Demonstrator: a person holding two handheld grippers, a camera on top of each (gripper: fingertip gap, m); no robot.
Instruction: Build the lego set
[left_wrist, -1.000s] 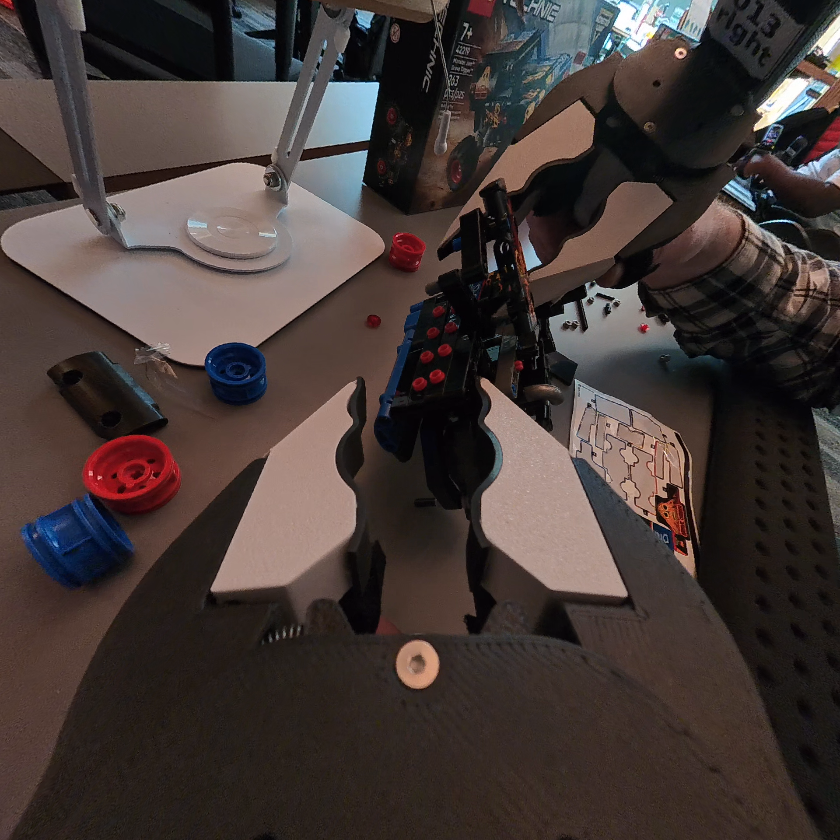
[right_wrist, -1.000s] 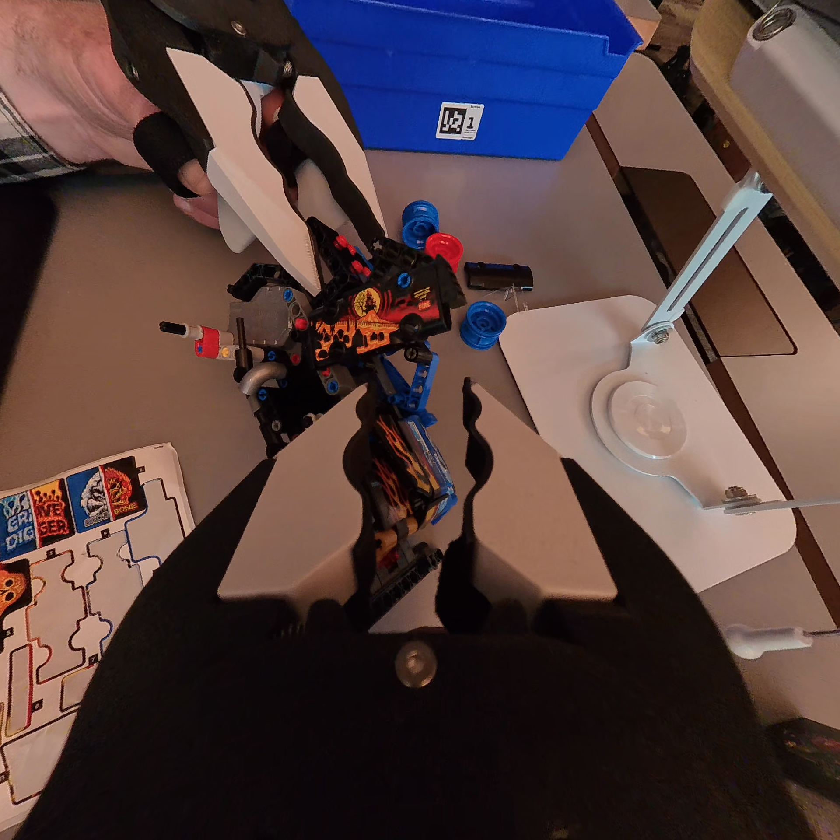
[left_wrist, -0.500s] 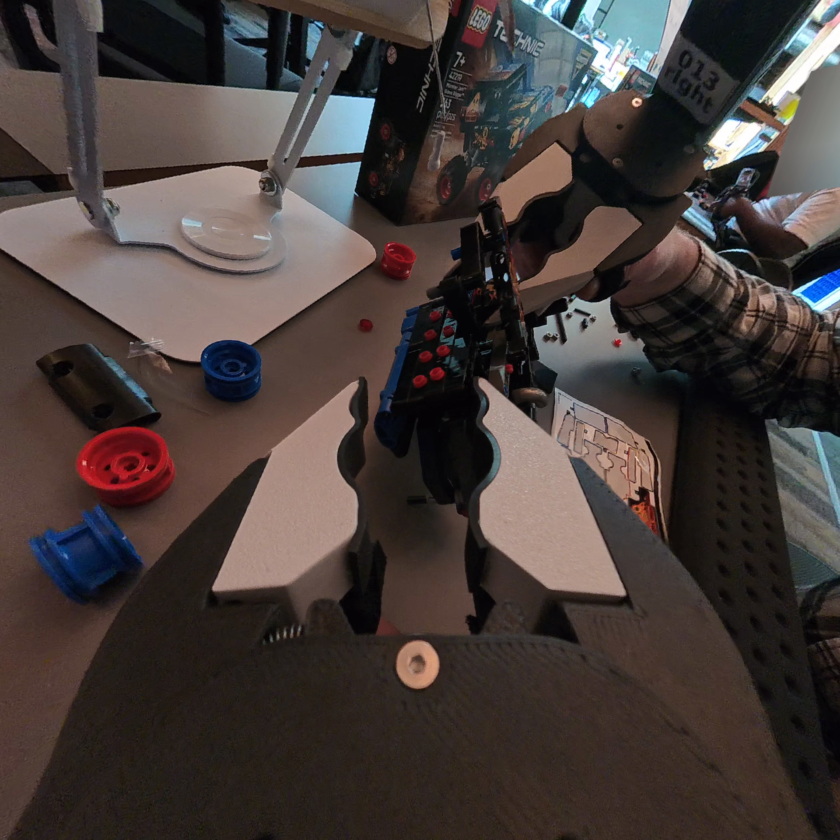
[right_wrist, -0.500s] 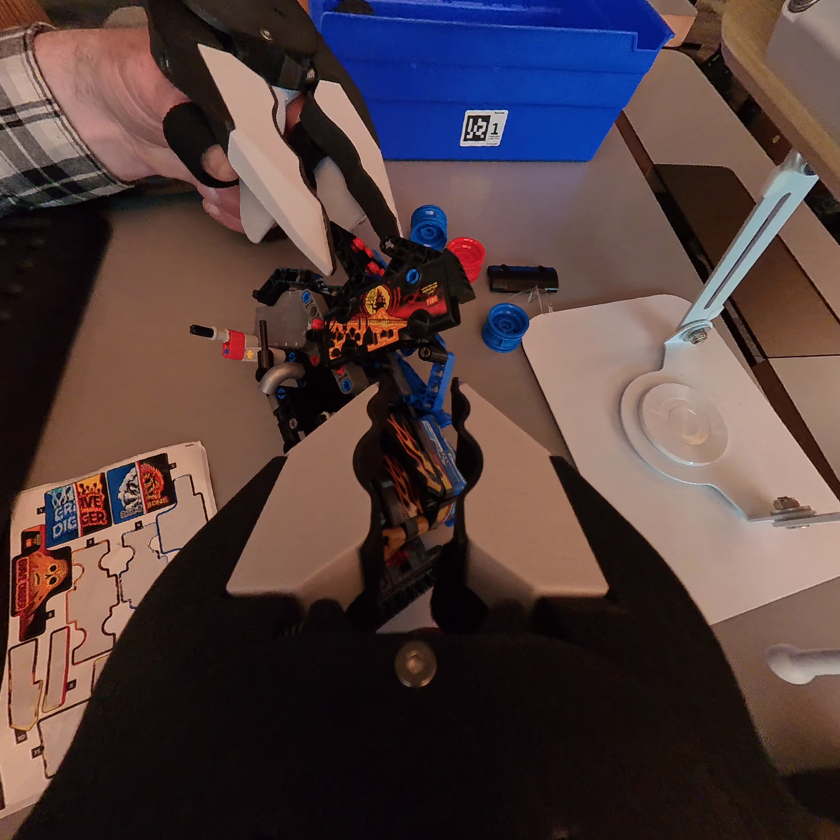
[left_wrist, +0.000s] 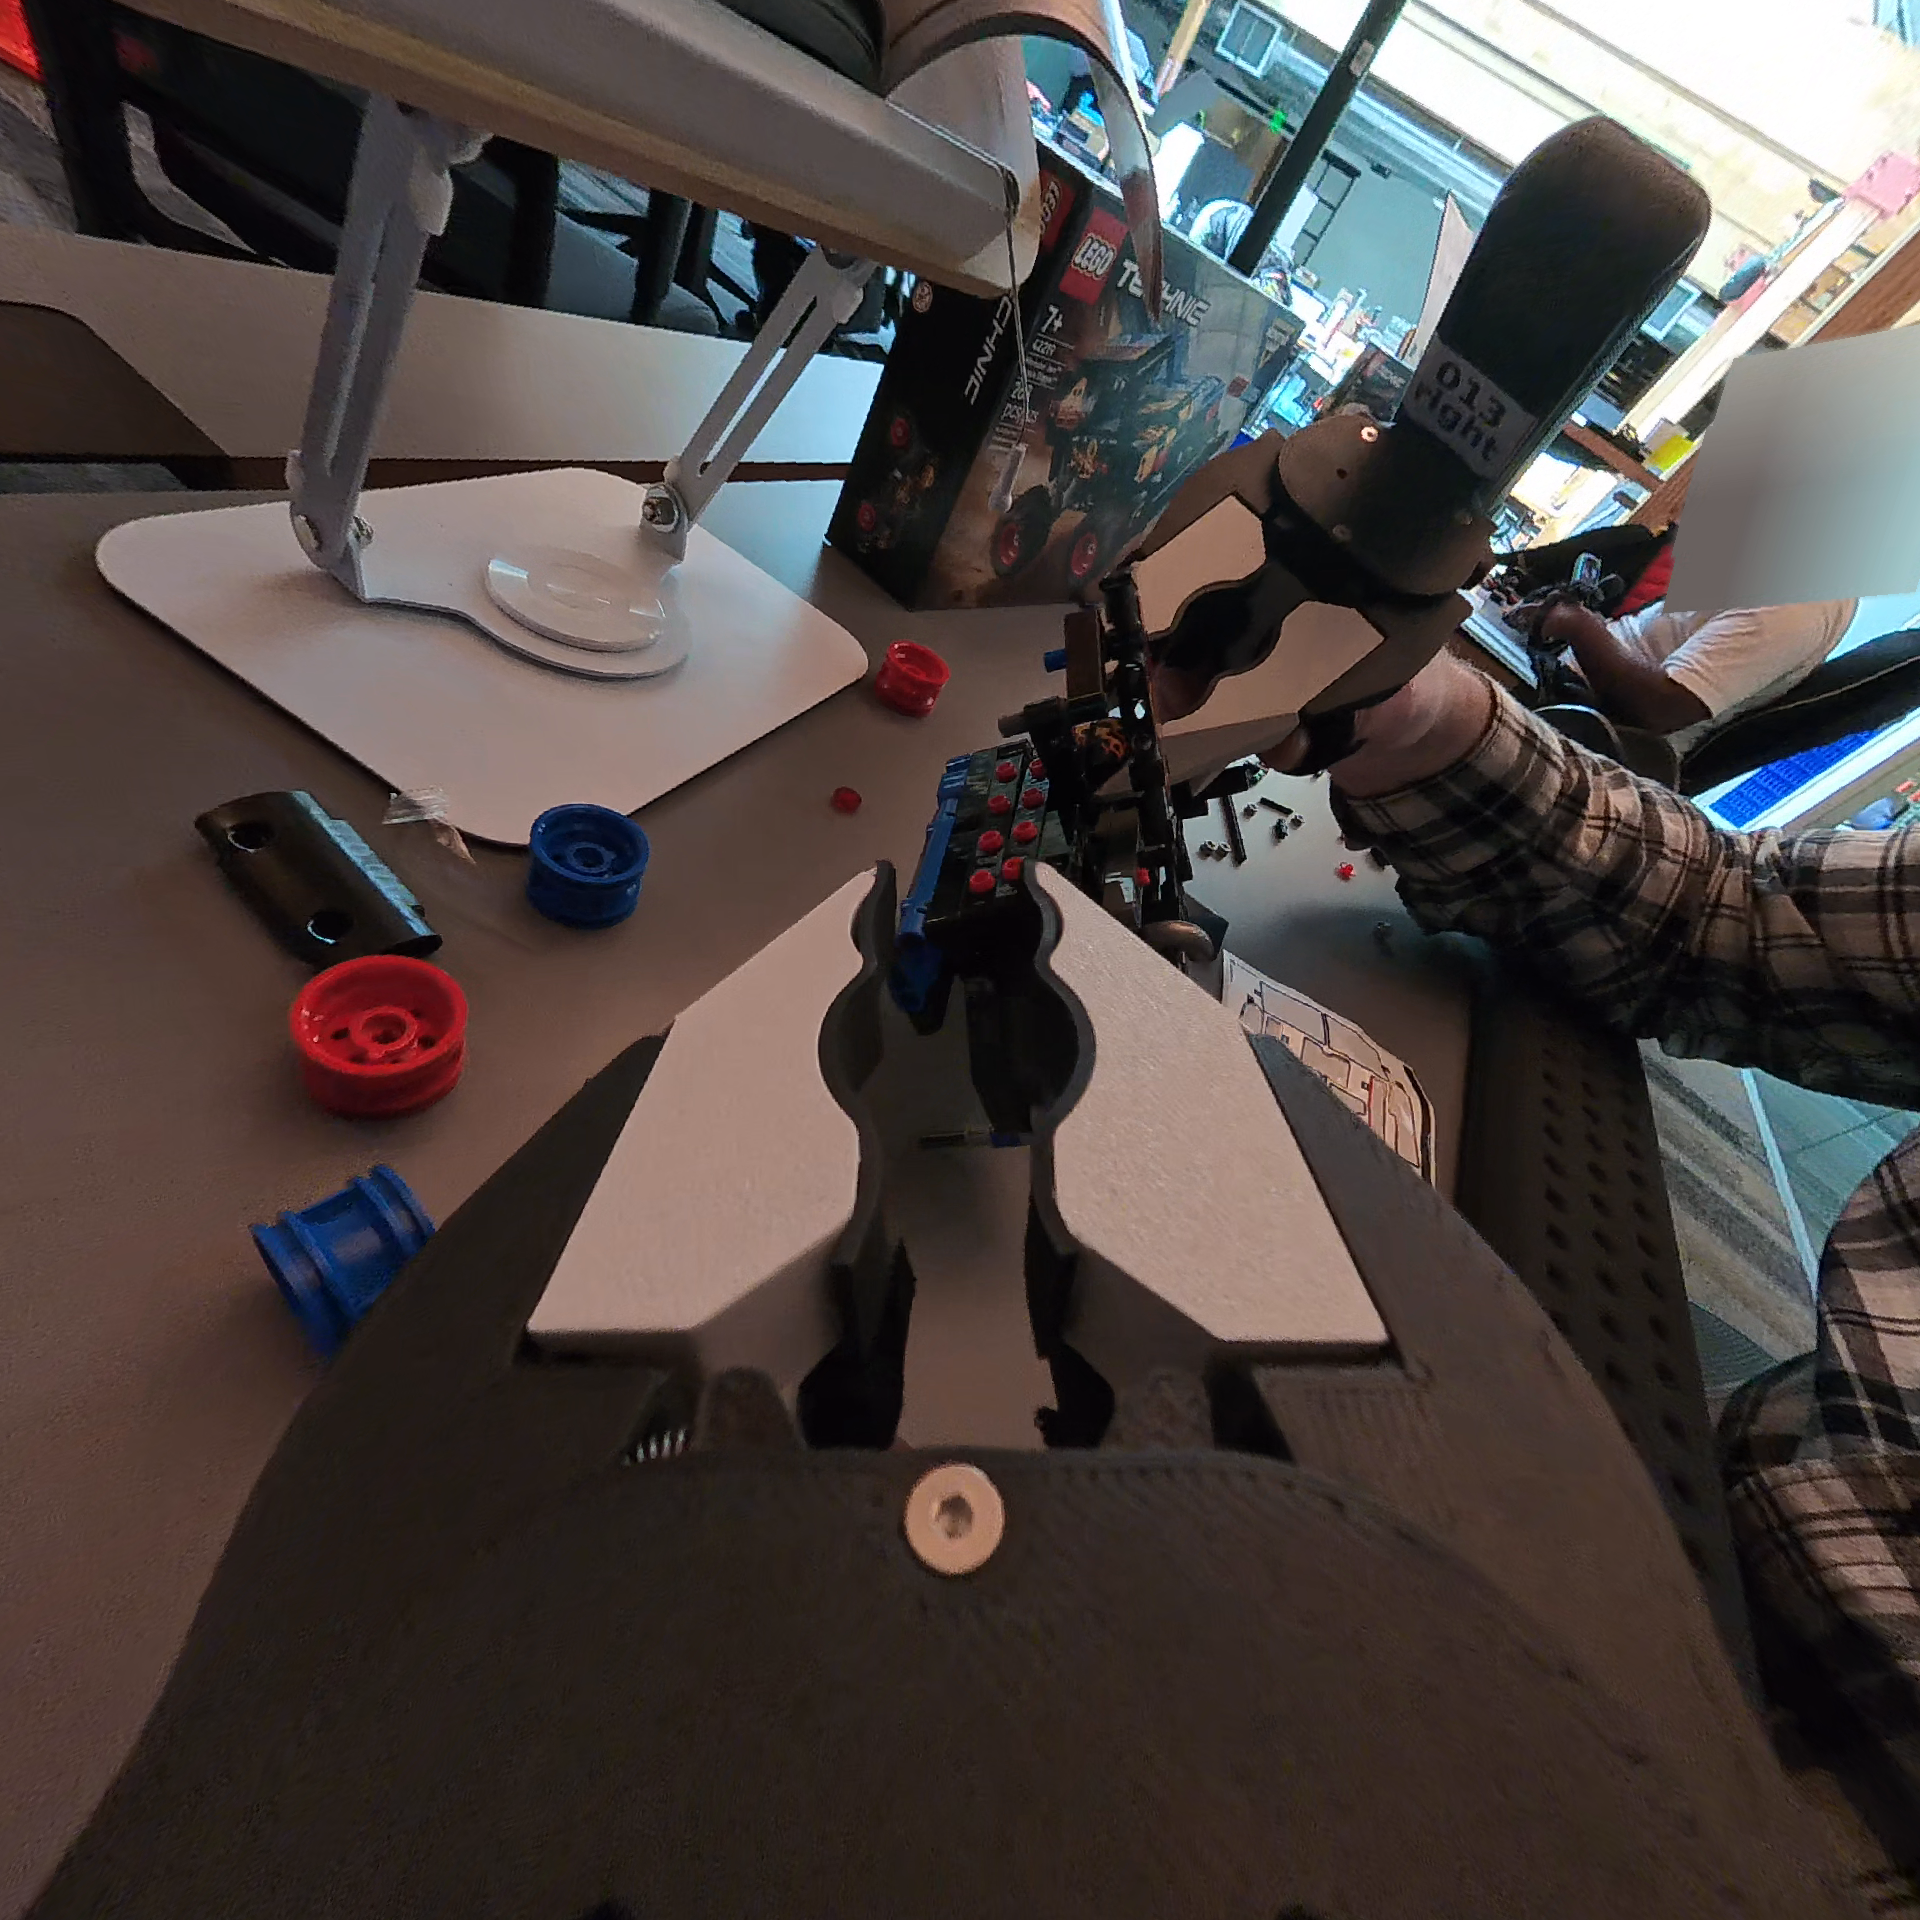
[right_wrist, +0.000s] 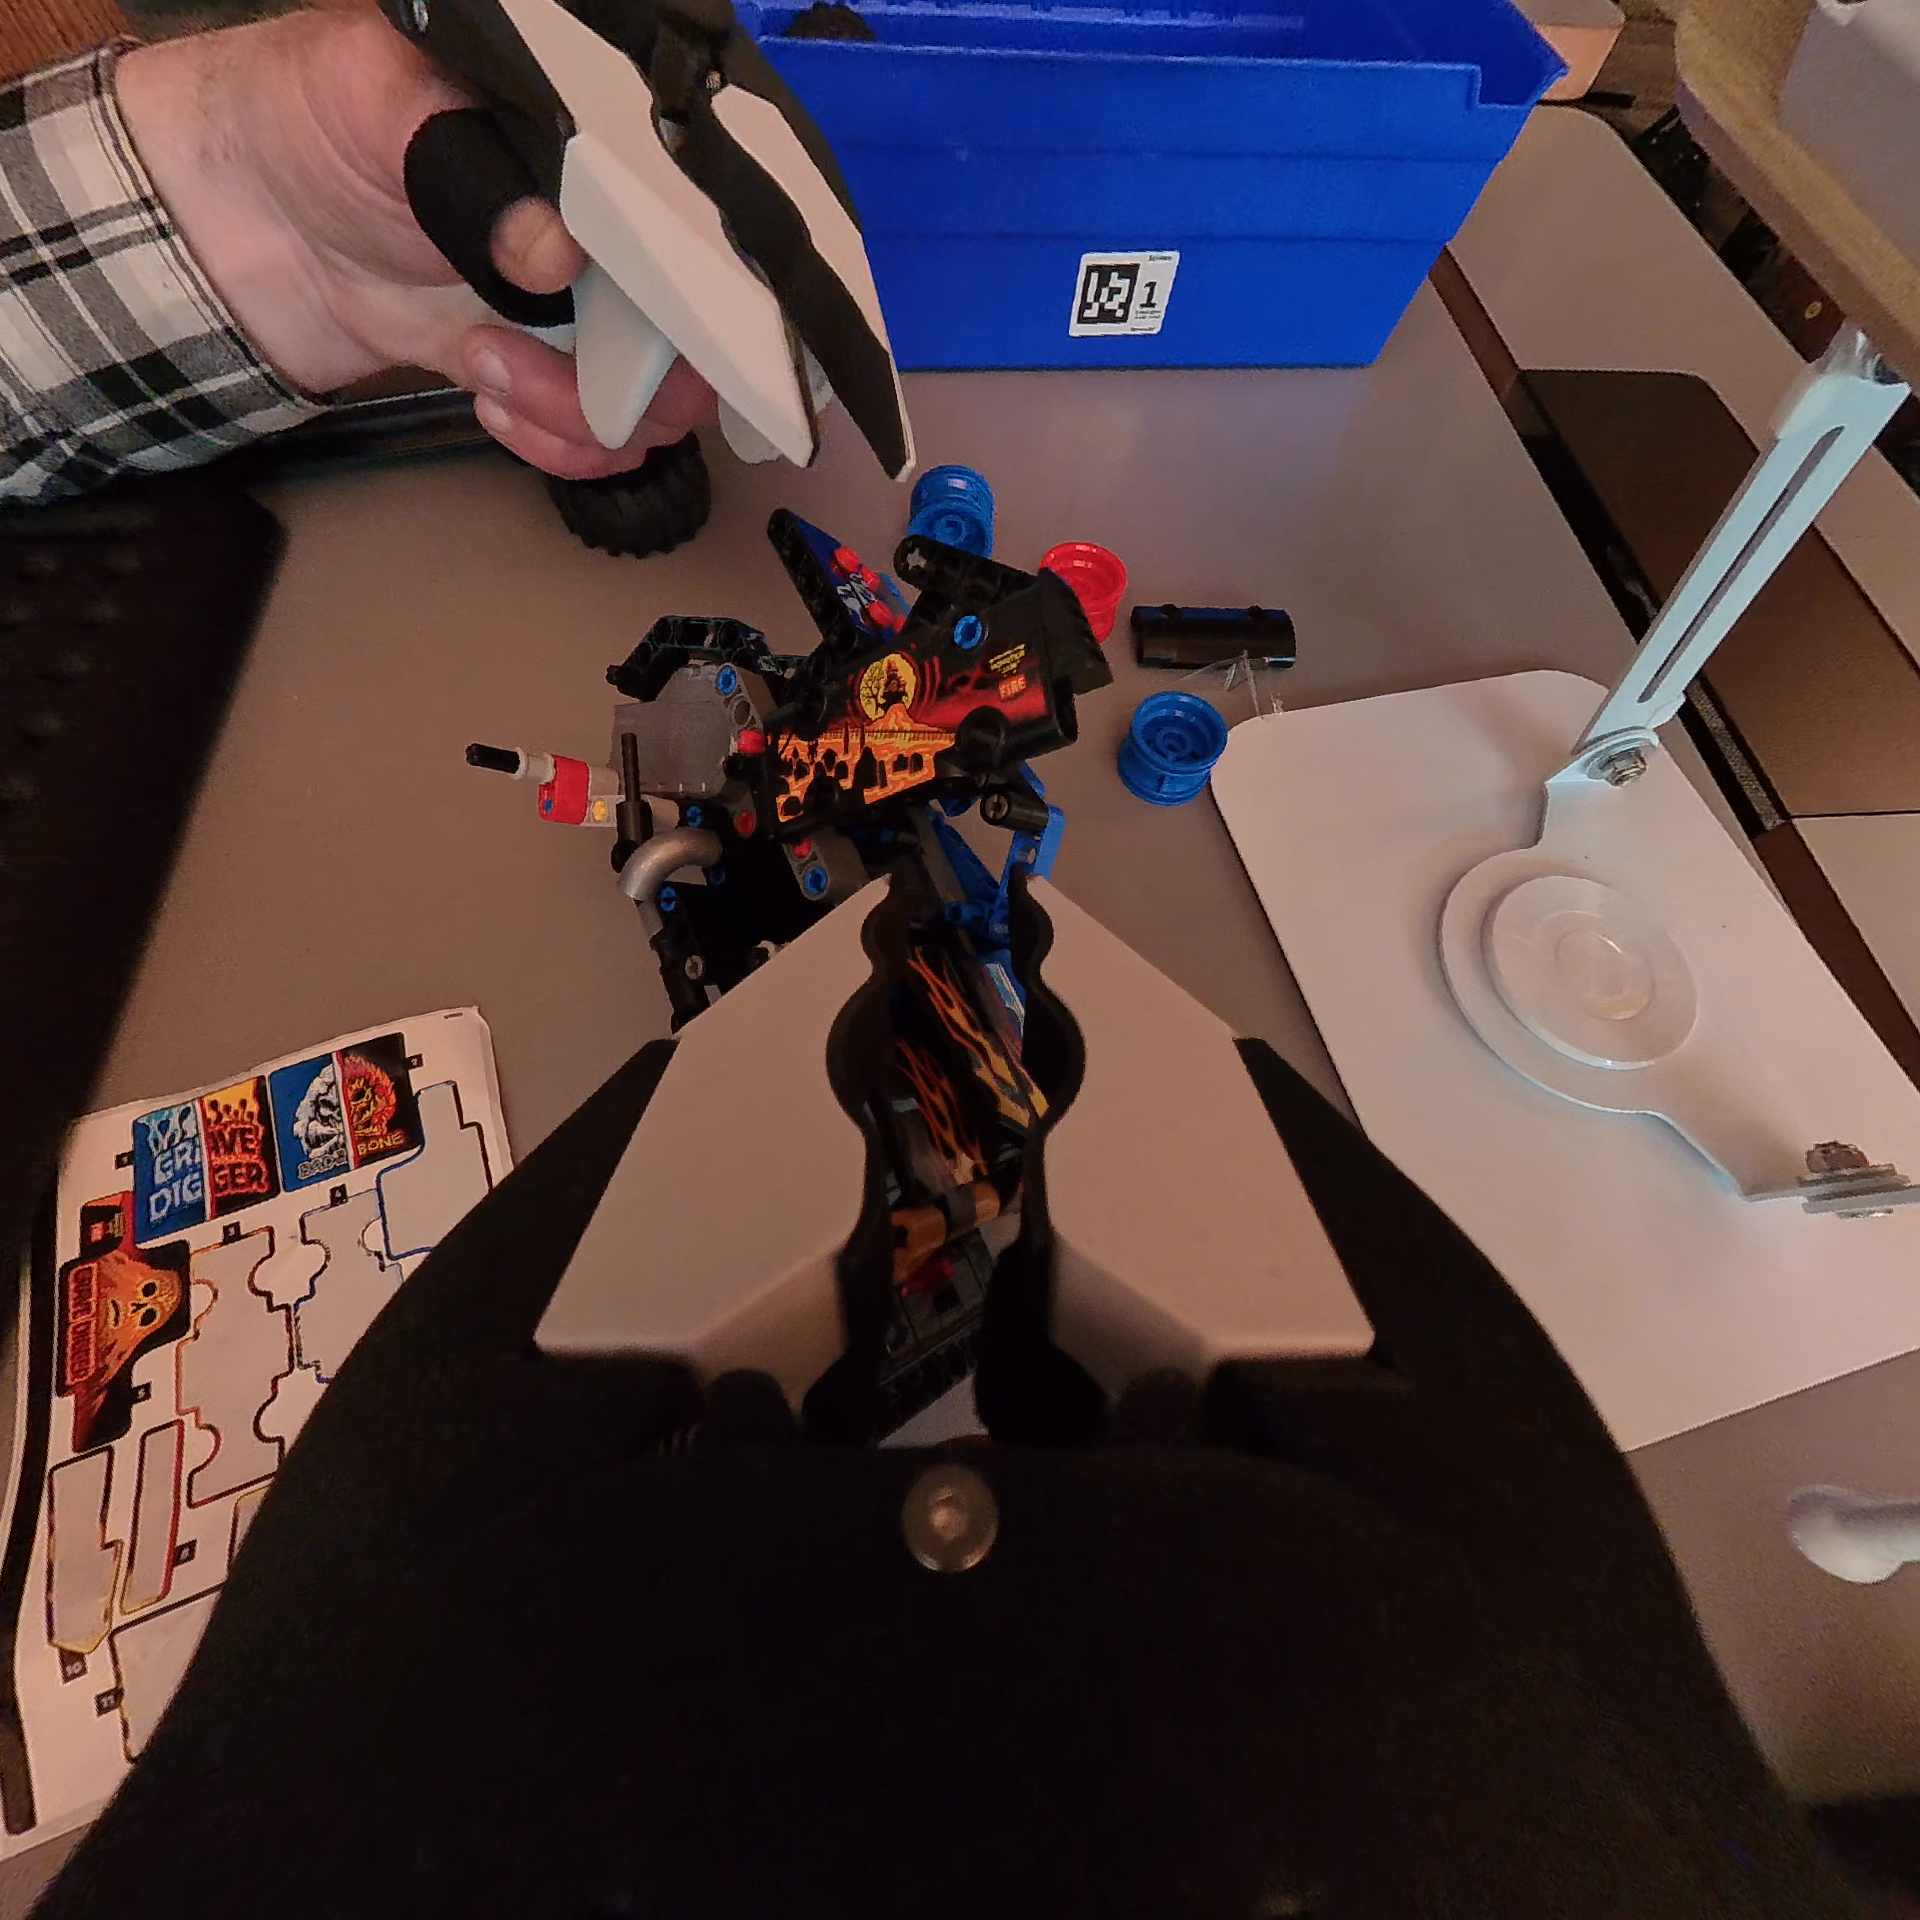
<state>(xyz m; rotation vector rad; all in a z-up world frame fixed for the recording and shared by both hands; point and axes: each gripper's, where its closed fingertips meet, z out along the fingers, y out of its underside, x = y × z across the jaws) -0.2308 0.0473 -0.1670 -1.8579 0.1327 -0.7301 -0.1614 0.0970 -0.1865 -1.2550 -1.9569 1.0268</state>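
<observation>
The right gripper (right_wrist: 951, 935) clamped the truck's (right_wrist: 894, 748) near end; its long axis ran away toward the left gripper (right_wrist: 821, 447), nearly closed, empty, just beyond.

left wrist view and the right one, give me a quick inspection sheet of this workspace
Surface: grey table, white stand base and black perforated mat on it.
Job's things: part-built lego model, held up off the table; sticker sheet; set box upright.
Clutter: loose blue hubs and red hubs, black tyre, black curved piece, small pins.
Grippers: right gripper shut on the model; left gripper slightly open, holding nothing.
Cables: thin cord hanging from a shelf edge.
Surroundings: blue bin; another person seated beyond.
</observation>
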